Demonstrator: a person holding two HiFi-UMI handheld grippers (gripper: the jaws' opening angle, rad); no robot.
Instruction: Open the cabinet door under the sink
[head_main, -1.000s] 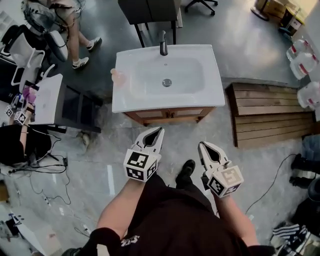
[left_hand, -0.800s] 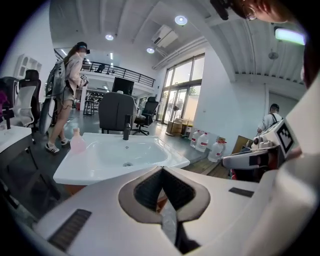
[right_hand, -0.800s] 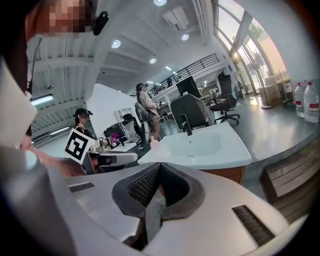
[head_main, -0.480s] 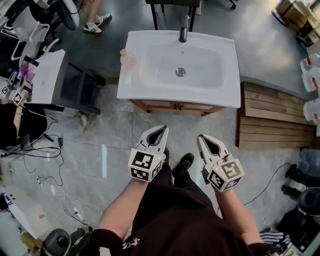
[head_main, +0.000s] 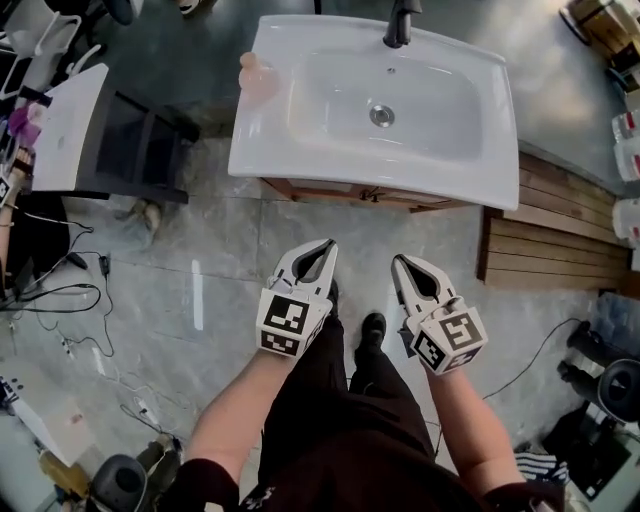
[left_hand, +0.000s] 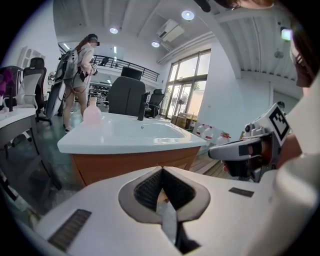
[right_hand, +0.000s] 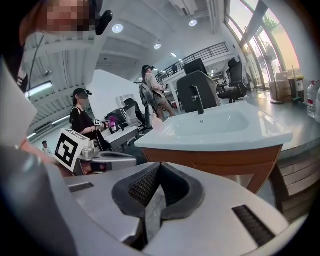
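1. Left gripper (head_main: 322, 249): jaws fully closed, pads in contact, nothing held. This is confirmed in the left gripper view (left_hand: 161, 172). The unit is held in free air above the floor and touches nothing.
2. Right gripper (head_main: 400, 262): jaws likewise closed and empty, as confirmed in the right gripper view (right_hand: 157, 167). Both units are held side by side but apart, tips aimed fwd & down toward the cabinet.
3. Below the grippers, the person's dark shoes (head_main: 372, 328) are seen on the grey tiled floor (head_main: 230, 270). A strip of bare tile lies between the gripper tips and the cabinet.
4. Cabinet (head_main: 340, 190): wood-coloured, directly ahead of both grippers, near but not touched.
   - In the head view only a narrow strip of its front is exposed under the basin overhang.
   - Long axis runs L–R across that view, w/ the right end slightly lower in frame. The front faces the person.
   - A flat orange-brown panel is shown in the left gripper view (left_hand: 130, 167).
   - Door seam & handle cannot be resolved.
5. Sink (head_main: 290, 165): white, rectangular, seated on top of the cabinet.
   - Drain (head_main: 381, 115) is at centre.
   - Dark faucet (head_main: 400, 22) is at the far edge, mid-length.
   - Pink item (head_main: 254, 72) is at the far-left corner.
6. Left of the cabinet, a dark rack (head_main: 145, 150) and a white desk (head_main: 65, 130) are placed. Cables (head_main: 60, 290) are spread on the floor nearby.
7. Right of the cabinet, a slatted wooden platform (head_main: 560, 235) lies just beside it. White jugs (head_main: 628, 130) stand beyond.
8. Far bkgd: a standing person (left_hand: 80, 65) is seen behind the sink.
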